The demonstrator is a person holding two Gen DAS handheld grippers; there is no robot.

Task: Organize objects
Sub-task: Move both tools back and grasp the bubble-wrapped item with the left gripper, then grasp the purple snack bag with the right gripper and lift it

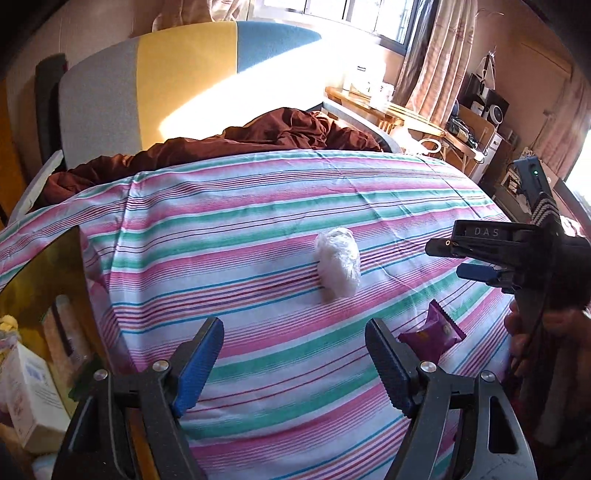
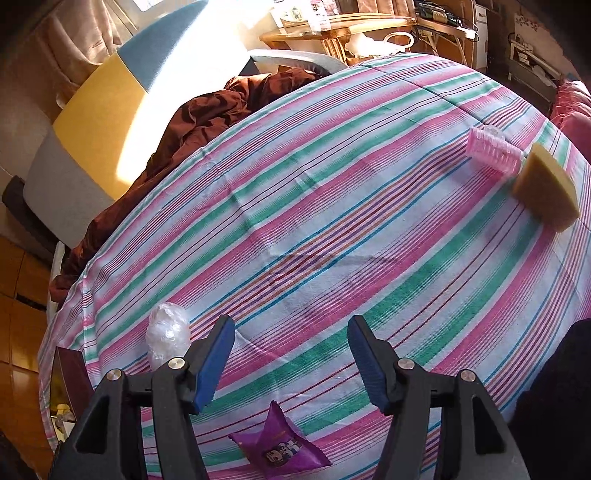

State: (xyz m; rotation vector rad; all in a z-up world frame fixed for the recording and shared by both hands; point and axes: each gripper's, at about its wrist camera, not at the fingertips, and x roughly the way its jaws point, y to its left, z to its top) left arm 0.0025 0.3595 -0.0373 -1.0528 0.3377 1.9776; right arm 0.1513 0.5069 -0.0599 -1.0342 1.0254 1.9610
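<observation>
A: Left wrist view: what lies on the striped bed sheet (image 1: pixel 258 206)?
B: A clear plastic bundle (image 1: pixel 338 264) ahead of the released left hand-held gripper (image 1: pixel 293 363), purple snack packet (image 1: pixel 430 334) beside its right finger.
A: Right wrist view?
B: The right hand-held gripper (image 2: pixel 291 365) hangs released above the packet (image 2: pixel 280 446); pink roller (image 2: pixel 493 149) and sponge (image 2: pixel 546 190) lie well apart.

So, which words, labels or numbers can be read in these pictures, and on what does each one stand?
"DAS": on the black body of the right gripper, seen from the left wrist.
Purple packet: a cartoon print; its lettering is too blurred to read.
White box at the left edge: print too small to read.
Items on the far wooden table: labels too small to read.
</observation>
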